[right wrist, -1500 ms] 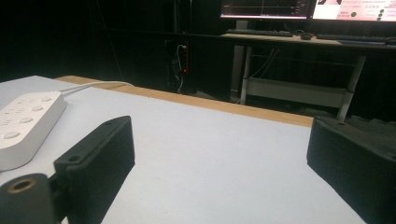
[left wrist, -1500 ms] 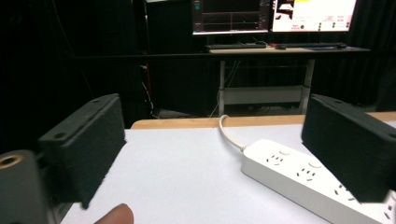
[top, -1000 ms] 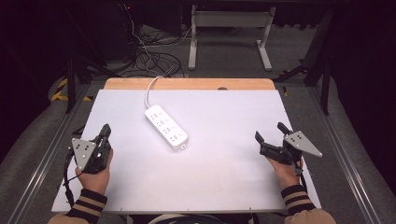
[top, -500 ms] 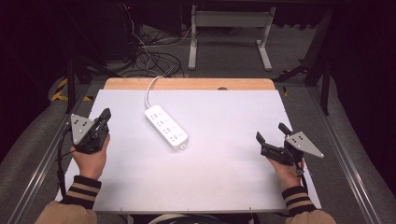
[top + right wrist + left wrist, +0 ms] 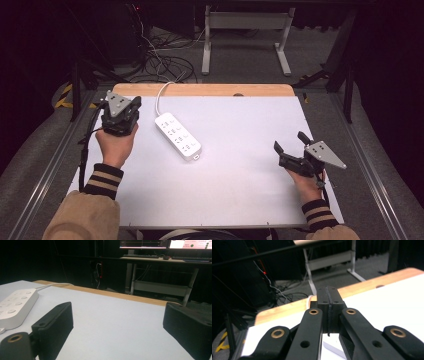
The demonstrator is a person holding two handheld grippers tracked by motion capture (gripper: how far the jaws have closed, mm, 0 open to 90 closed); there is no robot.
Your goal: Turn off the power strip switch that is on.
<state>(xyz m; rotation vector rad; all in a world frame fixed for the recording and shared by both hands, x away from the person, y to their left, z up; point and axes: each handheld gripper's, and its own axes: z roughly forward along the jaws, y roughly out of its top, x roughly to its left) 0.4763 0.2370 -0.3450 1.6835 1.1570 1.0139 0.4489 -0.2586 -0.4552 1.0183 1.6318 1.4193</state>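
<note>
A white power strip (image 5: 178,136) lies slantwise on the white table top (image 5: 240,200), left of centre, its white cord (image 5: 162,92) running off the far edge. My left gripper (image 5: 134,106) is held near the far left corner, just left of the strip's far end, jaws pressed together with nothing between them (image 5: 328,300). A bit of the strip (image 5: 332,348) shows under those jaws. My right gripper (image 5: 289,141) rests at the right side, open and empty (image 5: 120,315). It points left, and the power strip (image 5: 15,305) lies well off from it.
A wooden strip (image 5: 200,90) borders the table's far edge. Beyond it, tangled cables (image 5: 160,60) lie on the floor and a white desk frame (image 5: 245,30) stands. Metal rails (image 5: 60,155) run along both sides of the table.
The left hand has carried its shut gripper forward from the near left to the far left corner, close to the strip's far end. The right gripper has stayed put.
</note>
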